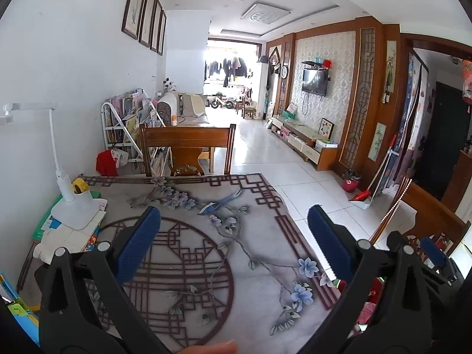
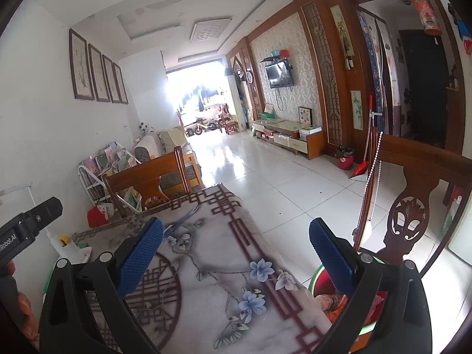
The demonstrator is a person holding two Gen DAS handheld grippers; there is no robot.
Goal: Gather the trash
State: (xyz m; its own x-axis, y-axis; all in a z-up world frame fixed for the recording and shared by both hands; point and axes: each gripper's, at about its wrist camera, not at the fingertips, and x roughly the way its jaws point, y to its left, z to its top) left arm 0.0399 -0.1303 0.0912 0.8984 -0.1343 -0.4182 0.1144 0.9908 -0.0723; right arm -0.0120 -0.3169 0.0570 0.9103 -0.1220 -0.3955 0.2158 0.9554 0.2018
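My left gripper [image 1: 234, 236] hangs open above a table [image 1: 206, 253] with a flower-patterned cover, and nothing sits between its blue pads. My right gripper [image 2: 236, 242] is also open and holds nothing, over the table's right edge. Below that edge stands a red bin with a green rim [image 2: 316, 280]. Crumpled orange and pink trash [image 2: 332, 302] lies inside it, partly hidden by my right finger. In the left wrist view the bin's contents [image 1: 368, 306] show beside the table. The left gripper's body [image 2: 29, 224] is at the right wrist view's left edge.
A white desk lamp [image 1: 70, 203] stands on papers at the table's left. One wooden chair [image 1: 185, 144] faces the far side, and another chair [image 2: 413, 212] stands close on the right. A small red bin [image 1: 351, 181] and a dustpan [image 1: 361, 196] sit on the tiled floor.
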